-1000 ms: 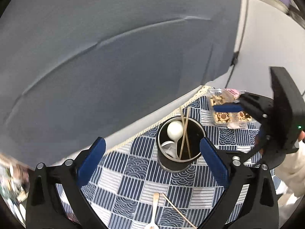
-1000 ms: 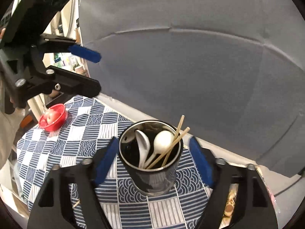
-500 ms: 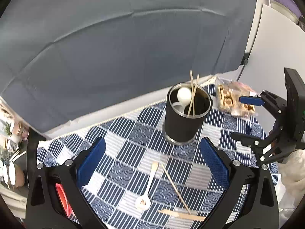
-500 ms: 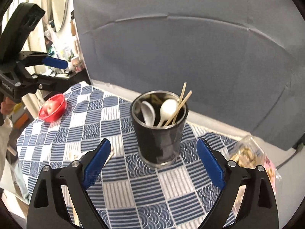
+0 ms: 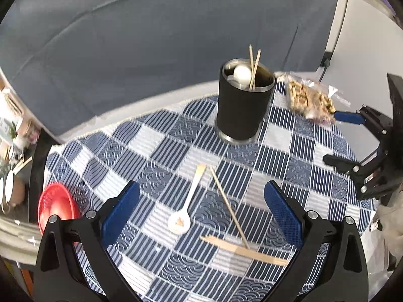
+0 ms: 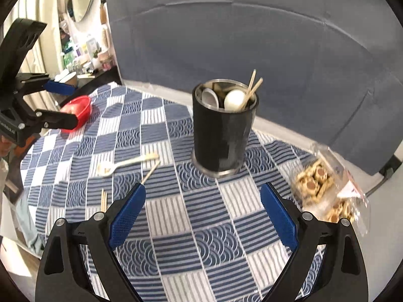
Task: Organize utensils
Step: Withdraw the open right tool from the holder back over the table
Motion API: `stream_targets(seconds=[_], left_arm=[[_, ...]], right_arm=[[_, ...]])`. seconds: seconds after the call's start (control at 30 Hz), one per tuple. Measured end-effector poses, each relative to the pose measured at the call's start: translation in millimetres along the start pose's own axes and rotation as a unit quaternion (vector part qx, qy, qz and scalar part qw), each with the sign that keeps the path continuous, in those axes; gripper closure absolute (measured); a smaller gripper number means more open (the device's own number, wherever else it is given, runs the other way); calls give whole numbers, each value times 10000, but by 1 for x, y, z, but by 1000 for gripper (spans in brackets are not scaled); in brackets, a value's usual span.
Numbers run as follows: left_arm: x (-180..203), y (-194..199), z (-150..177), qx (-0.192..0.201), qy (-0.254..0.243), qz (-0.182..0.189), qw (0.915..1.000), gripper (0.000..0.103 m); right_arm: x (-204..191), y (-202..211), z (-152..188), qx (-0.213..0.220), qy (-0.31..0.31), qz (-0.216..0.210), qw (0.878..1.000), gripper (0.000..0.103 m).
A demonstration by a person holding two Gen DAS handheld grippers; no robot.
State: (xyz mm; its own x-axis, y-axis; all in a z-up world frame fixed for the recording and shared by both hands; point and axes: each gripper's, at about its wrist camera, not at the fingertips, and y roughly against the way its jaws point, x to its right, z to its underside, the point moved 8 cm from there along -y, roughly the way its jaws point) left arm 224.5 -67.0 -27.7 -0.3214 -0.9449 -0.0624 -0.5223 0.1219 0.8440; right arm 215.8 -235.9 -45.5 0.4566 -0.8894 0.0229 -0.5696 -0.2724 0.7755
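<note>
On checked woven cloth (image 5: pixel 161 151), cylindrical black metal cup (image 5: pixel 243 105), white spoon (image 5: pixel 187 203), both grippers' fingers apart, empty.

Checked tablecloth (image 5: pixel 156 151); holder (image 5: pixel 241 110), spoon (image 5: pixel 186 206), chopstick (image 5: pixel 229 207).

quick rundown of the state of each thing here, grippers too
left gripper: open, empty
right gripper: open, empty
black cup: upright, holding spoons and chopsticks
white spoon: lying loose on the cloth
chopstick: lying loose
flat wooden stick: lying loose
red bowl: upright
snack bag: lying flat
</note>
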Motion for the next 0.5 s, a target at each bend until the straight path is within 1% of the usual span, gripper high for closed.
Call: stream_targets(seconds=[0.1,0.2,0.37,0.47,0.5], left_arm=[[1,-7,24,-120,85,-11,9999,6],[-4,-18,49,-248,145,-165,9995,6],[-13,-39,79,-443,333,-41,9985,6],[-21,-49,94,-490,554,-55,9972,6],[-25,-53,99,-492,696,-60,9963,6]], right_arm=[[-3,-4,11,-118,22,4,9999,15],[-8,-13,18,-269,65,-59,9996,15],[-19,-38,18,-434,310,-212,9984,15],[-27,-57,14,-568,448,-430,9965,15],[-31,-67,13,-635,512,-484,9955,15]])
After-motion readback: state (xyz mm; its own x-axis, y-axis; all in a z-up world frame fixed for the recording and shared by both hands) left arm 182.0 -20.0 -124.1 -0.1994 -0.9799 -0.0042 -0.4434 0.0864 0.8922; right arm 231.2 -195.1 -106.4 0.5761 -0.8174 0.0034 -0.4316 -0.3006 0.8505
